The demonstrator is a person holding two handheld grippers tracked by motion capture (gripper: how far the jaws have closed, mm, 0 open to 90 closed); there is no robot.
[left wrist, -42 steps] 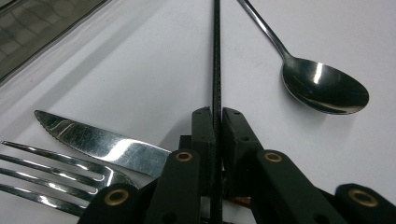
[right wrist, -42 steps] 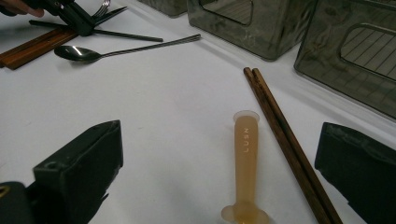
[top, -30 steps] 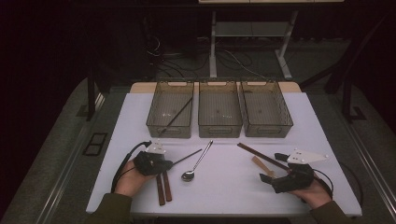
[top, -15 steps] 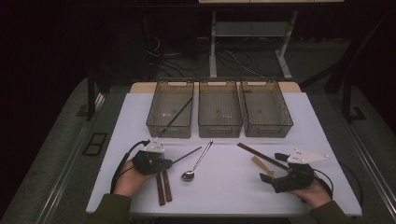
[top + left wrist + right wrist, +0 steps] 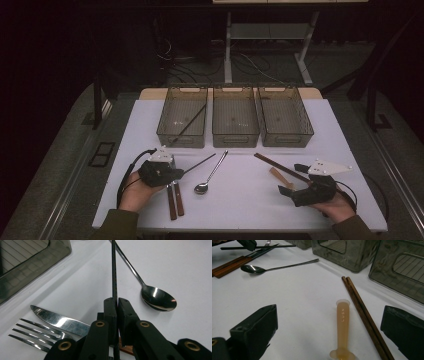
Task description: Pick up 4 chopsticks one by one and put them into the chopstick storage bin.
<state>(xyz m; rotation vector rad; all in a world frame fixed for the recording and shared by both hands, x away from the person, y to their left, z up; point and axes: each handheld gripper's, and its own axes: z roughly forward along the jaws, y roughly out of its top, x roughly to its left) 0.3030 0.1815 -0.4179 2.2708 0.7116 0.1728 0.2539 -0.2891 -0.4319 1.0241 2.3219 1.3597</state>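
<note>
— While the left tongs [image 5: 116,305] sit at the near left of the counter [image 5: 240,200], what are they doing?

— They are clenched on a thin black chopstick [image 5: 114,270]. In the left gripper view the stick runs straight up between the two black pads, pinched tight. From above it points away to the right, its far tip ending close to the handle of the spoon [image 5: 210,173].

— What lies around it?

— A knife [image 5: 61,320] and a fork [image 5: 37,335] lie just left of the jaws, their wooden handles reaching toward the near edge. The spoon's bowl rests on the counter right of the stick.

— And the right tongs [image 5: 329,337]?

— Released, jaws wide apart, resting at the near right. Between them lies a pale orange stick [image 5: 343,332], touched by neither pad. A pair of brown chopsticks [image 5: 364,315] lies just right of it, running toward the far side.

— Anything farther back?

— Three smoky bins [image 5: 235,120] stand in a row along the far side. The left bin holds another dark chopstick [image 5: 189,124], leaning across it.
</note>
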